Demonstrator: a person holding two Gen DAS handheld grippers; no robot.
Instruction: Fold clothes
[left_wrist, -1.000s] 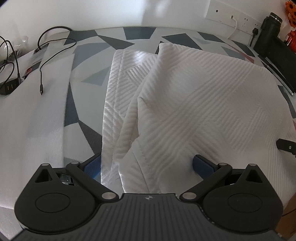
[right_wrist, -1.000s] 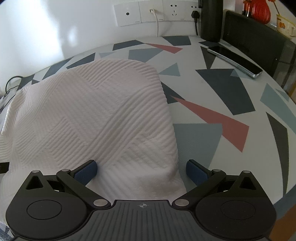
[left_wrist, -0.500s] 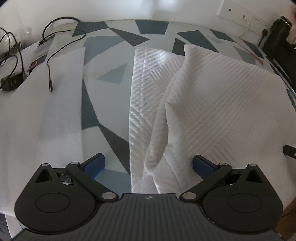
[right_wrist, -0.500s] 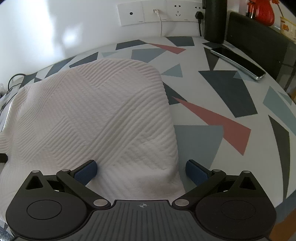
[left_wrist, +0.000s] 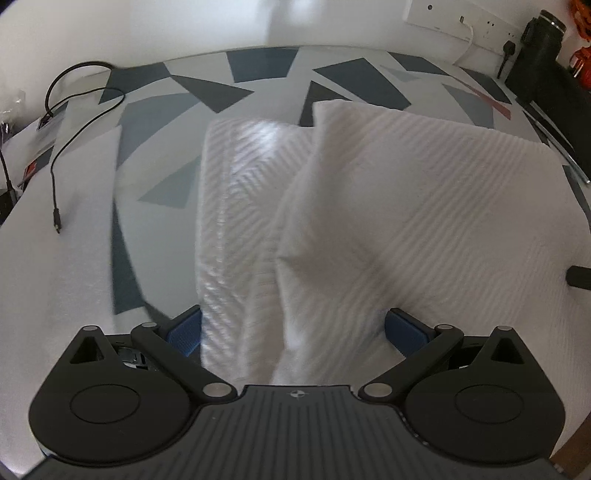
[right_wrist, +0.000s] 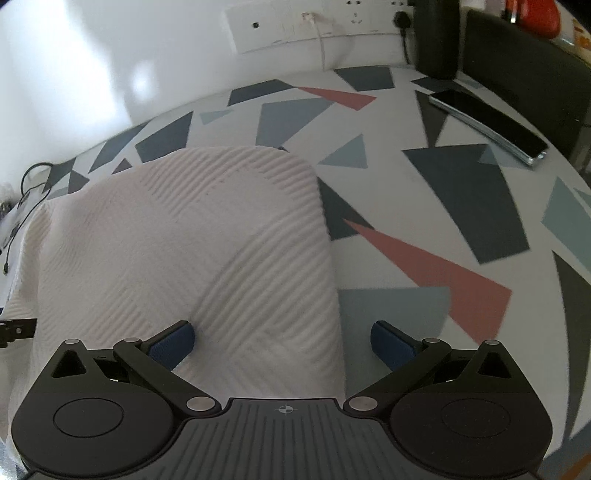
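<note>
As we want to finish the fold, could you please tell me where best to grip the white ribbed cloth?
Probably the white ribbed cloth's near edge, approached from the front: it lies between the open left gripper, and its right border between the open right gripper.

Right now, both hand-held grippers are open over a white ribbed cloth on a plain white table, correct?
Not quite. The table isn't plain white: the right wrist view shows grey, dark and red triangles. The rest holds: both hand-held grippers, left and right, are open over the white ribbed cloth.
</note>
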